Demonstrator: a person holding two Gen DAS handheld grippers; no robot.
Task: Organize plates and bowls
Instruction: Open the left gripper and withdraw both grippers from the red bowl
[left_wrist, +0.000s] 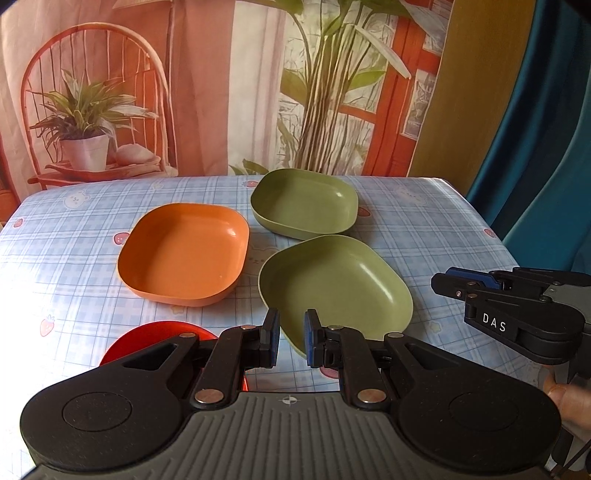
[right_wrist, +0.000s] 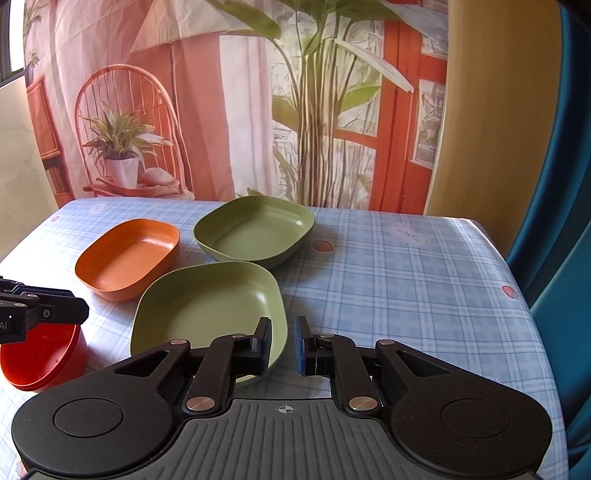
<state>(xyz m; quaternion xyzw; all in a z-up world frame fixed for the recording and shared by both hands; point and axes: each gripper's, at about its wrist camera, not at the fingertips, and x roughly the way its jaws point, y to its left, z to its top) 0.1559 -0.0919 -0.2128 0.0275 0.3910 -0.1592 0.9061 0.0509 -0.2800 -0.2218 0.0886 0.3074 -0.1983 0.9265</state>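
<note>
Three square dishes lie on the checked tablecloth: an orange bowl, a far green bowl and a near green plate. A red bowl stands at the near left, partly hidden by my left gripper. My left gripper is open and empty, just short of the near green plate's front edge. My right gripper is open and empty at that plate's near right corner; it also shows in the left wrist view.
The table ends at the right by a blue curtain. A printed backdrop with plants hangs behind the far edge. The right half of the cloth carries no dishes.
</note>
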